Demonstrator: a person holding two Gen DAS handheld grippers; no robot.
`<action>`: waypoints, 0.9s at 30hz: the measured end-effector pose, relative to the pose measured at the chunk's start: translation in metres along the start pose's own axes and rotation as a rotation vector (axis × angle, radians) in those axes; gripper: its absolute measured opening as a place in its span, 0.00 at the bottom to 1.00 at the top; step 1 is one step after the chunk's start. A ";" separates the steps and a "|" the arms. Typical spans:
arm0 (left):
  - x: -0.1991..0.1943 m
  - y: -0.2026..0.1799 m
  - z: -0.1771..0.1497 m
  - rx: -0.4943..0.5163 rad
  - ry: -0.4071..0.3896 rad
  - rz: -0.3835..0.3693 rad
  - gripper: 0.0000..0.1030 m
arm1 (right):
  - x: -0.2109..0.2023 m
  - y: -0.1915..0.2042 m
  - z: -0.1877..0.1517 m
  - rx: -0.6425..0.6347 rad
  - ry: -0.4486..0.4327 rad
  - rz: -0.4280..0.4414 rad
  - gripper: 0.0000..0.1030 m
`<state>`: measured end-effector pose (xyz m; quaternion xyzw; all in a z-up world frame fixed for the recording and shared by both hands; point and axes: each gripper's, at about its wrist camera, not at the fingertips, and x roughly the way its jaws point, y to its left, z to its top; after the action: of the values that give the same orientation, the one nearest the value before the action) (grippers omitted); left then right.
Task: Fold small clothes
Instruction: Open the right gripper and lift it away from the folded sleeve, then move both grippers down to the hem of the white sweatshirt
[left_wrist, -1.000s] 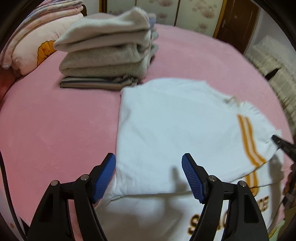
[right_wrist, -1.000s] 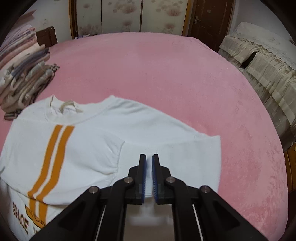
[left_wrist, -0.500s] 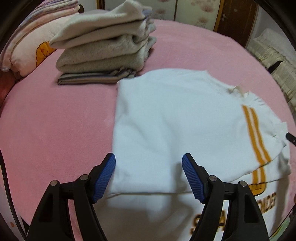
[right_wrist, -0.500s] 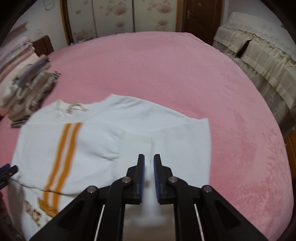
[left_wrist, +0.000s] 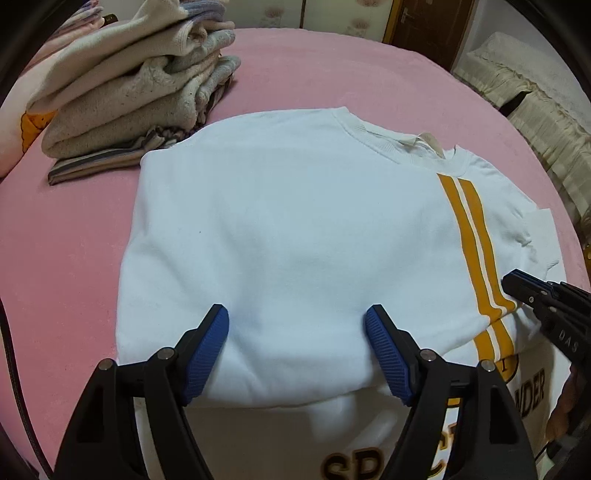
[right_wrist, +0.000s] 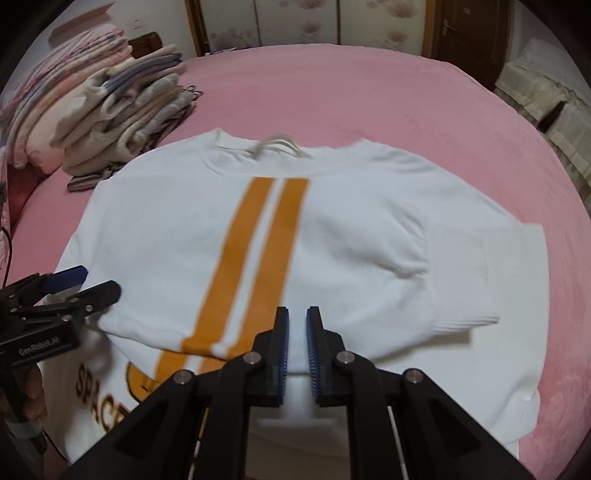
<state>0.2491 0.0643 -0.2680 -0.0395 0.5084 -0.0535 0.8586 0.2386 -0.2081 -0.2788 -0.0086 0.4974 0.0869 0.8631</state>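
Note:
A white sweatshirt (left_wrist: 295, 221) with two orange stripes lies partly folded on the pink bed (left_wrist: 332, 66). Its left side is turned over the body, and dark lettering shows at the near hem. My left gripper (left_wrist: 295, 312) hovers over that folded part. Its jaws are opening, and nothing is pinched between them. From the right wrist the sweatshirt (right_wrist: 351, 221) fills the view, its sleeve cuff lying to the right. My right gripper (right_wrist: 297, 314) is shut just above the cloth beside the stripes, gripping nothing I can see. Each view shows the other gripper: right gripper (left_wrist: 517, 280), left gripper (right_wrist: 92, 284).
A stack of folded grey and striped clothes (left_wrist: 129, 92) sits at the far left of the bed, seen again as the stack (right_wrist: 122, 122) next to pink bedding. Beige covered furniture (left_wrist: 535, 92) stands off the bed's right edge. Bare pink cover (right_wrist: 369, 92) stretches behind the sweatshirt.
My left gripper has come closer over the folded part and spread a little wider. My right gripper has slid left from the sleeve cuff to beside the orange stripes, staying shut.

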 end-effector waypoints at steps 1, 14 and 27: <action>-0.001 0.003 -0.001 -0.003 -0.004 -0.008 0.79 | -0.002 -0.008 -0.003 0.017 0.000 0.008 0.08; -0.049 0.009 -0.020 0.002 -0.056 -0.027 0.80 | -0.059 -0.050 -0.046 0.141 -0.015 -0.034 0.10; -0.101 -0.017 -0.114 0.065 0.008 -0.095 0.80 | -0.106 0.013 -0.124 0.064 0.029 0.091 0.11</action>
<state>0.0999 0.0597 -0.2330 -0.0353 0.5074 -0.1108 0.8538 0.0777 -0.2226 -0.2492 0.0402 0.5121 0.1099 0.8509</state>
